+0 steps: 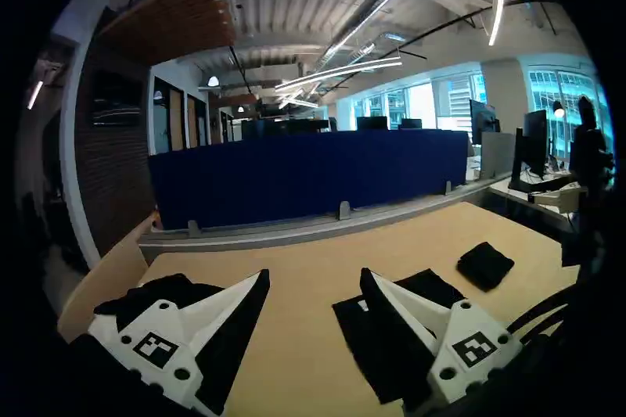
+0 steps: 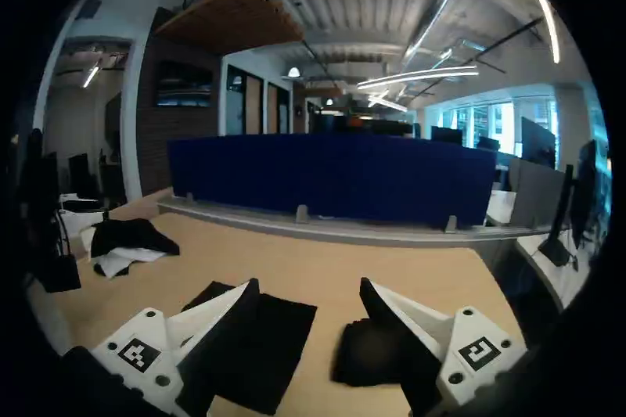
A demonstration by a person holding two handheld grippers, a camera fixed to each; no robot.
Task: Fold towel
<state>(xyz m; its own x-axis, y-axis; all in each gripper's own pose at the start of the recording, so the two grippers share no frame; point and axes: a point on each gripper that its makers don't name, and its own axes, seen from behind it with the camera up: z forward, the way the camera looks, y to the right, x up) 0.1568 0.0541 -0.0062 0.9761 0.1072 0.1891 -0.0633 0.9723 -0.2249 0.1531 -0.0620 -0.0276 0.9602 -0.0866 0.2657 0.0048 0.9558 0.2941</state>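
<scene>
Towel (image 2: 286,339) lies flat below left tool (image 1: 313,282) and right tool (image 2: 309,288), both wide open.

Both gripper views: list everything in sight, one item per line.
Table: one, tan wood, under the cloths.
Flat towel: one, black, spread on the near middle of the table.
Folded towel: one, black, on the table to the right of the flat towel.
Cloth heap: one, black and white, at the left end of the table.
Divider: one, dark blue, along the far edge of the table.
Monitors: several, dark, on desks to the right.
Ceiling lights: several strips, white, overhead.
Left hand-held gripper: one, white with black pads, open, empty.
Right hand-held gripper: one, white with black pads, open, empty.
</scene>
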